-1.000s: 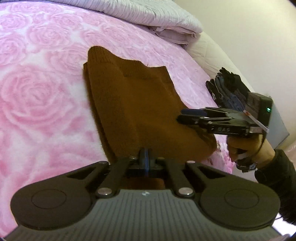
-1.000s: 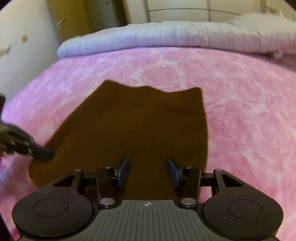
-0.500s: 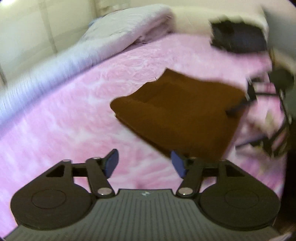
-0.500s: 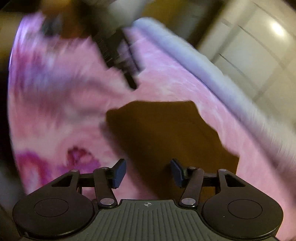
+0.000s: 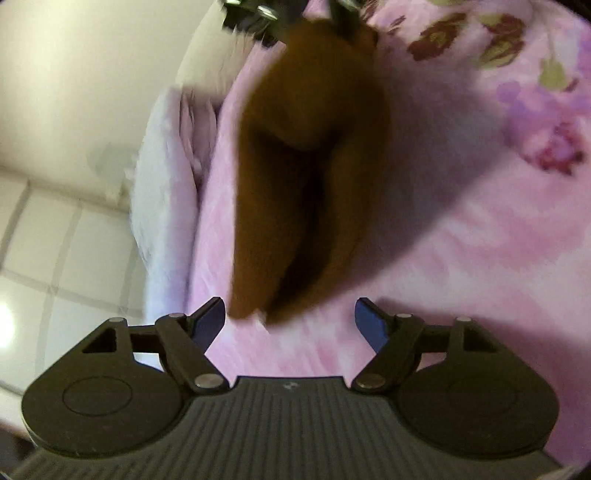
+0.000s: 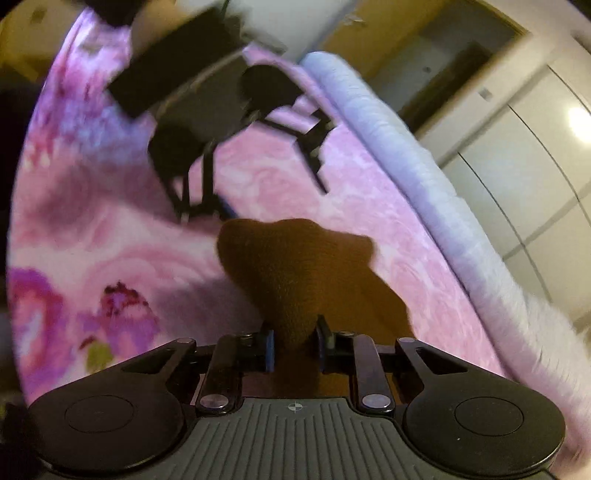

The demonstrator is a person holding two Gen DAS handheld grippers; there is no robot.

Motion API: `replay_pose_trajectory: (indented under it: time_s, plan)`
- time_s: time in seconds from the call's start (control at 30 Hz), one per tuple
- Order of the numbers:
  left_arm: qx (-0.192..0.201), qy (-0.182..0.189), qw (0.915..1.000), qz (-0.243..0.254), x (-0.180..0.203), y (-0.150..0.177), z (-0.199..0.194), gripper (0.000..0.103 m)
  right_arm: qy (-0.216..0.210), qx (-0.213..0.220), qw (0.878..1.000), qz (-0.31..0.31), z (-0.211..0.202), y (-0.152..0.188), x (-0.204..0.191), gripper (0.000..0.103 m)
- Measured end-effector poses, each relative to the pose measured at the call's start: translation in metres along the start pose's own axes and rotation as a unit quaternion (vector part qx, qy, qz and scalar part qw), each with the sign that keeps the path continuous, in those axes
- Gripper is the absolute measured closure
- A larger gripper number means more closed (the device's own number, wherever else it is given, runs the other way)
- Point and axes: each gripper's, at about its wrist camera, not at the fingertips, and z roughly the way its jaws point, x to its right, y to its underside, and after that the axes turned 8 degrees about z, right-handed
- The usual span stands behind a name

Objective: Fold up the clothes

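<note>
A folded brown knit garment [image 5: 303, 177] hangs bunched over the pink rose-patterned bedspread [image 5: 461, 236]. In the right wrist view the garment [image 6: 295, 280] runs from between my right gripper's [image 6: 293, 349] blue pads, which are shut on its near edge, and it is lifted. My left gripper [image 5: 290, 321] is open and empty, its fingertips just short of the garment's free end. The left gripper [image 6: 255, 199] also shows in the right wrist view, beyond the garment's far end. The right gripper shows blurred at the top of the left wrist view [image 5: 288, 14].
A rolled white-lilac quilt [image 6: 424, 177] lies along the bed's far side, also in the left wrist view [image 5: 162, 199]. White wardrobe doors [image 6: 524, 122] and a wall stand behind. The bedspread's flowered border [image 6: 74, 306] is near the bed edge.
The left gripper let go of the garment and opened. The right gripper shut on the garment's edge and lifted it off the bed. Both cameras swung sharply.
</note>
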Motion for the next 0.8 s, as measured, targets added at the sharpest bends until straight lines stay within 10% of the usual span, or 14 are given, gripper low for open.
replay_pose_trajectory:
  time_s: [0.17, 0.3, 0.4, 0.57, 0.8]
  plan:
    - [0.03, -0.003, 0.9985, 0.045, 0.006, -0.028, 0.025, 0.025, -0.015, -0.01, 1.0, 0.0, -0.039, 0.03, 0.006, 0.084]
    - [0.023, 0.031, 0.9982, 0.047, 0.005, -0.036, 0.03, 0.065, -0.005, -0.028, 1.0, -0.006, -0.067, 0.058, -0.016, 0.082]
    - [0.016, 0.051, 0.9979, 0.036, 0.006, -0.034, 0.027, 0.08, 0.03, -0.039, 0.998, 0.025, -0.077, 0.072, -0.04, 0.059]
    - [0.008, 0.087, 0.9959, -0.024, -0.009, -0.035, 0.025, 0.085, 0.077, -0.031, 0.995, 0.053, -0.087, 0.073, -0.084, 0.031]
    - [0.008, 0.144, 0.9814, -0.127, -0.047, -0.038, 0.009, 0.085, 0.159, -0.073, 0.98, -0.099, -0.025, 0.053, -0.144, 0.029]
